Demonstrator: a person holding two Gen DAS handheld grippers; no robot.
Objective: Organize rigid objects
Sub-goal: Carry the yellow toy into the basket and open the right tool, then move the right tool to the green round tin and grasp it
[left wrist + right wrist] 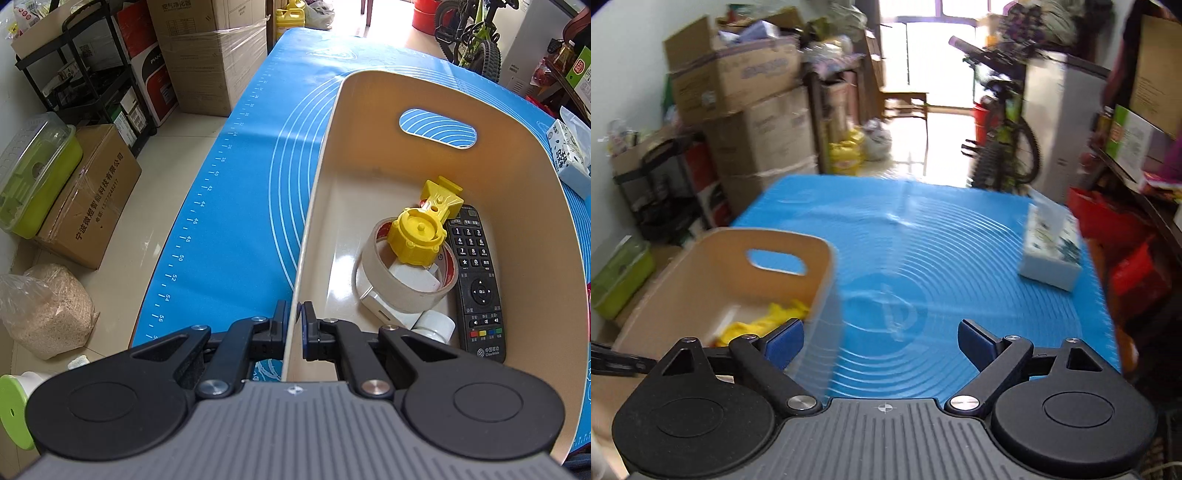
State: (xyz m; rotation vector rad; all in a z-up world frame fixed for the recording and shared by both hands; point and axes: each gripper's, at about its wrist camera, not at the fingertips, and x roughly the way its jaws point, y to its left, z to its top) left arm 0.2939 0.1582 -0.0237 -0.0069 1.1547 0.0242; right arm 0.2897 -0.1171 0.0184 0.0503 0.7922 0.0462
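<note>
A beige bin with a handle slot stands on the blue mat. Inside lie a yellow plastic part, a clear tape roll, a black remote, a white block and a white cylinder. My left gripper is shut on the bin's near-left wall, one finger outside and one inside. My right gripper is open and empty above the mat, just right of the bin; this view is blurred.
A tissue pack lies at the mat's far right, and it shows in the left wrist view too. Cardboard boxes, a black shelf cart and a green container stand on the floor to the left. A bicycle stands behind the table.
</note>
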